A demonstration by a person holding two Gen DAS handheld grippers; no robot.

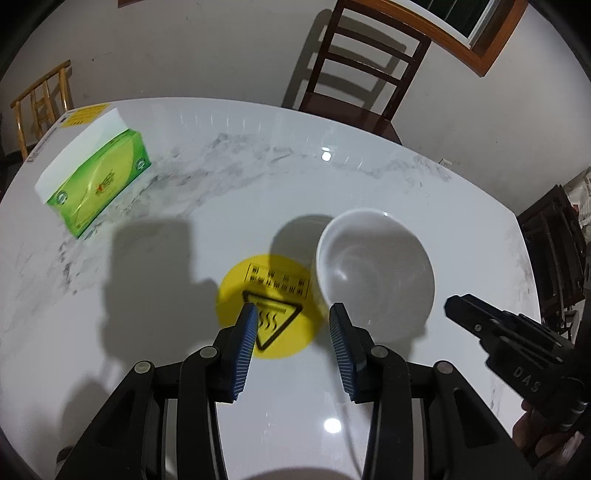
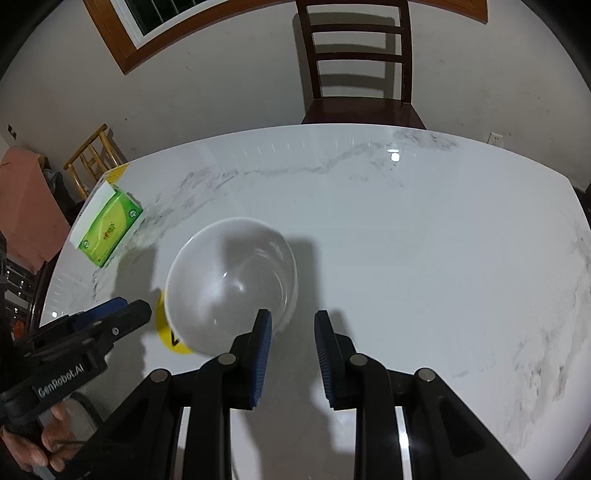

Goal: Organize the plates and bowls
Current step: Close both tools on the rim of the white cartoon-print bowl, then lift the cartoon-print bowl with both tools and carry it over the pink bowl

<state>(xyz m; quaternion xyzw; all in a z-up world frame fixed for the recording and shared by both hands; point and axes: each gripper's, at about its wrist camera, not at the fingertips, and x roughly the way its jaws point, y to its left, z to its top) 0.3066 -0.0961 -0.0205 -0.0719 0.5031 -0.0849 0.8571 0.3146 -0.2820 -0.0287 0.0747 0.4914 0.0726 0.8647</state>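
Over the marble table, left-wrist view: left gripper hangs apart and empty above the yellow sticker, white bowl just right of it. Right-wrist view: right gripper also apart, empty, left pad overlapping the bowl's rim, tissue box beyond the bowl.

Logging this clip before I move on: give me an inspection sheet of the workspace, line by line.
Surface: white marble-look table, glossy, with a round yellow hot-surface sticker on it.
Job's things: one empty white bowl standing upright, overlapping the sticker's edge; no plates seen.
Clutter: green tissue box near the table's far left corner.
Grippers: left gripper open over the sticker, holding nothing; right gripper open beside the bowl's rim, holding nothing.
Cables: nothing seen.
Surroundings: dark wooden chair at the far side, bamboo chair at the left, wood-framed window, plain wall.
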